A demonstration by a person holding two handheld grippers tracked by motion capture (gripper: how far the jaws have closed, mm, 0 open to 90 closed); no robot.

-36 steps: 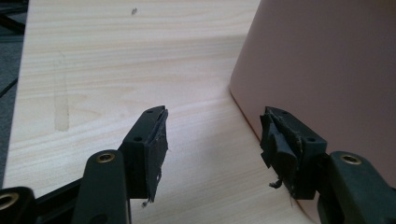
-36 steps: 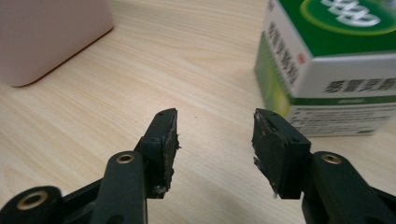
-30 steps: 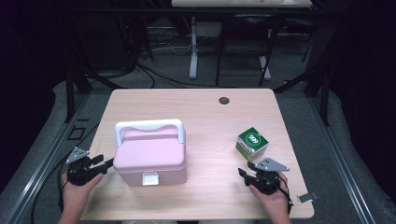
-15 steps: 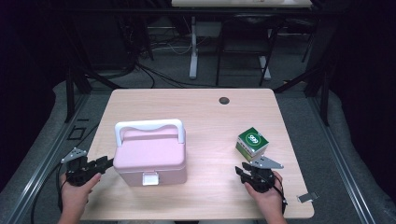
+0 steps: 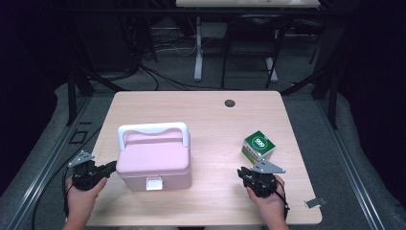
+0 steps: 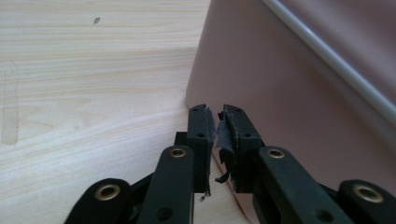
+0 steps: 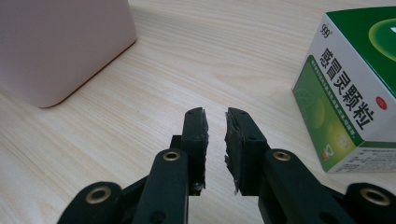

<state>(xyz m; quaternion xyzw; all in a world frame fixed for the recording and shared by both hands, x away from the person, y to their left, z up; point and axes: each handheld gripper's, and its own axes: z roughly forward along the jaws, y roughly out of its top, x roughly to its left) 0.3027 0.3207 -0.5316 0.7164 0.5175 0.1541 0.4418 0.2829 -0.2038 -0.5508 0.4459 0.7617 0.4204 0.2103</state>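
pink box [image 5: 154, 160], green carton [image 5: 258, 146], both jaws closing, empty

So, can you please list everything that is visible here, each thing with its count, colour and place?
pink box: one, pink with a white handle and a white latch, near left part of the table
carton: one, green and white with printed characters, near right part, standing apart from the pink box
table: one, light wood, with a dark round hole near its far edge
metal clip: one, grey, at the table's near right corner
left gripper: one, black, fingers nearly together with nothing between, having just been closing, beside the pink box's left wall
right gripper: one, black, fingers with a narrow gap and nothing between, having just been closing, in front of the carton
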